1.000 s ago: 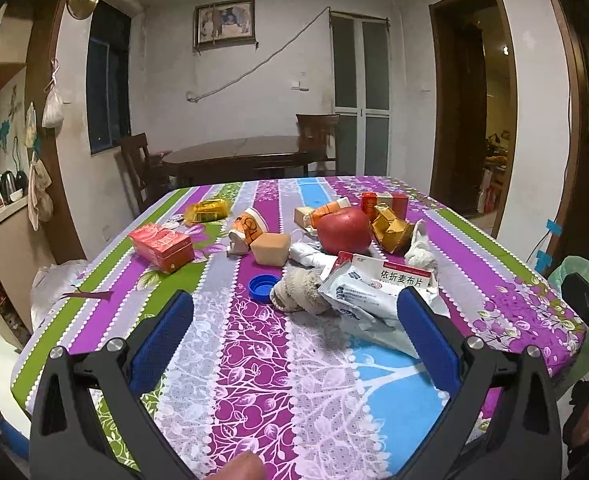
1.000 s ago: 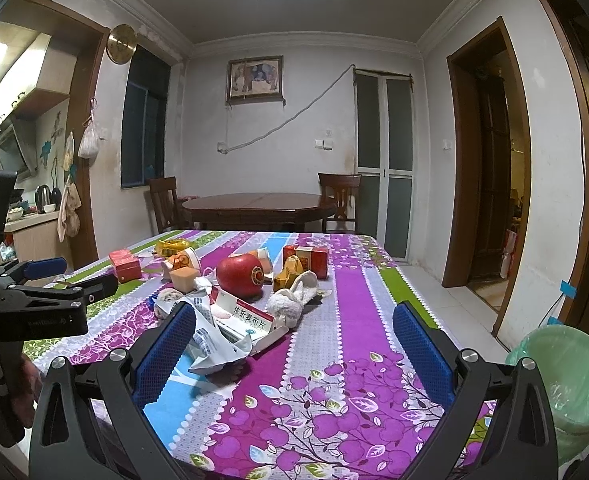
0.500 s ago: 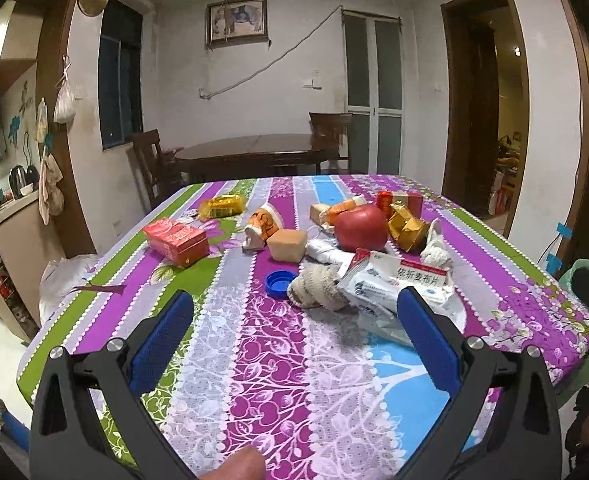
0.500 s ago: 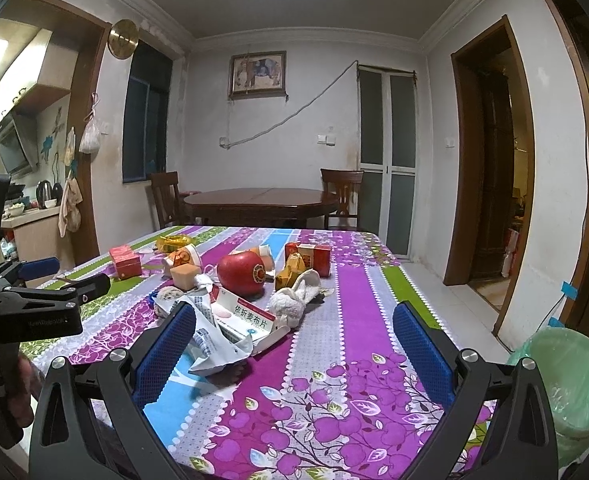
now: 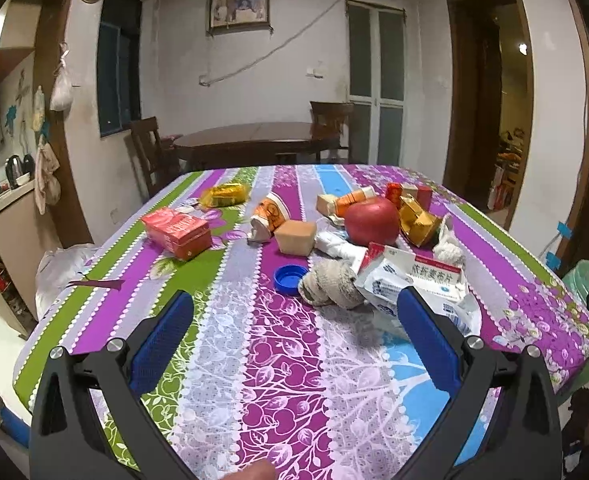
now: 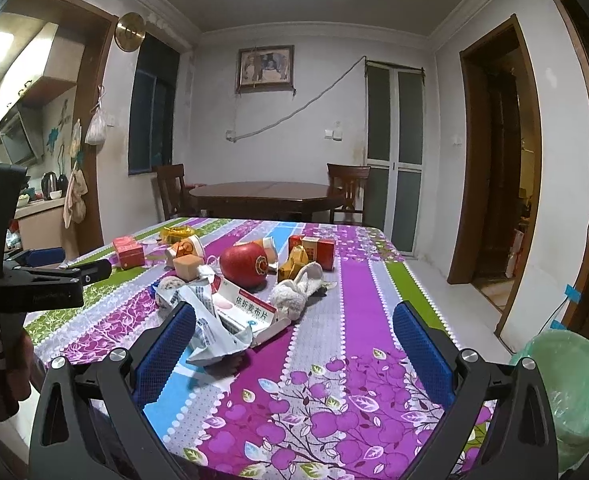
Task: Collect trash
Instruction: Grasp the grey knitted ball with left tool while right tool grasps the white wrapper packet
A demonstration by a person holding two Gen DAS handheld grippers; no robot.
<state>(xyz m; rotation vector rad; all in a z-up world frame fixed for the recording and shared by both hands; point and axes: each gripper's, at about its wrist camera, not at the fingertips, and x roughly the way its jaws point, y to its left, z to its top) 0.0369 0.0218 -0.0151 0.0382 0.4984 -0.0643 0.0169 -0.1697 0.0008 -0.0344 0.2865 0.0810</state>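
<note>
- Nothing is seen to be collected yet: the litter lies in a loose cluster on the striped table (image 5: pixel 222 360), and the green-lined bin (image 6: pixel 570 384) stands off its near right corner.
- The left gripper (image 5: pixel 294 332) and right gripper (image 6: pixel 294 344) are held wide open and empty, short of the pile.
- The nearest piece, the torn medicine box (image 6: pixel 250 308), lies flat near the right gripper, its long axis running from far left to near right.
- The blue cap (image 5: pixel 290 278) and red carton (image 5: pixel 176 232) are judged left to gather.

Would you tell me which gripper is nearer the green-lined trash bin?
Right. The right gripper hangs at the table's corner with the green-lined trash bin just beside it; the left gripper is farther along that edge.
</note>
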